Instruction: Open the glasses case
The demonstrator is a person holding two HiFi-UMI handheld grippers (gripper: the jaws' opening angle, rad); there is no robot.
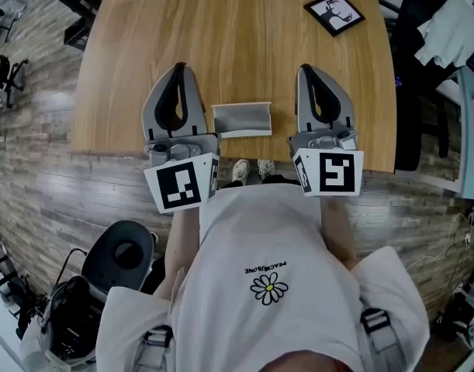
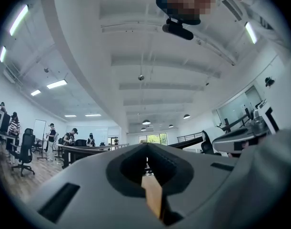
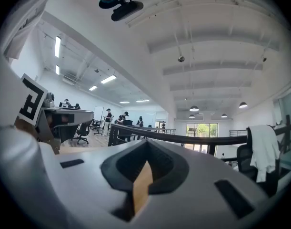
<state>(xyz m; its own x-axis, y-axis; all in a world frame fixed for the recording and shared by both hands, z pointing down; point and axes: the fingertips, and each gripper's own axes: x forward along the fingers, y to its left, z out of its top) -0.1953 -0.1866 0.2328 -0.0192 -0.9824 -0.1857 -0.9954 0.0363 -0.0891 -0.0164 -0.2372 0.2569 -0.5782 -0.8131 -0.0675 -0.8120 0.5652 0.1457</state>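
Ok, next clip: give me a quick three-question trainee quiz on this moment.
1. True or false: the left gripper holds the glasses case.
2. Where does the case lie? A) on the table, between the two grippers B) on the floor C) in a gripper's jaws
3. Fill in: the right gripper's jaws are ___.
Key: 1 false; 2 A; 3 shut, with nothing between them.

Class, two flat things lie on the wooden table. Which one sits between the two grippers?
The grey glasses case, by the near edge, between the left gripper and the right gripper. The black-framed picture lies apart at the far right corner.
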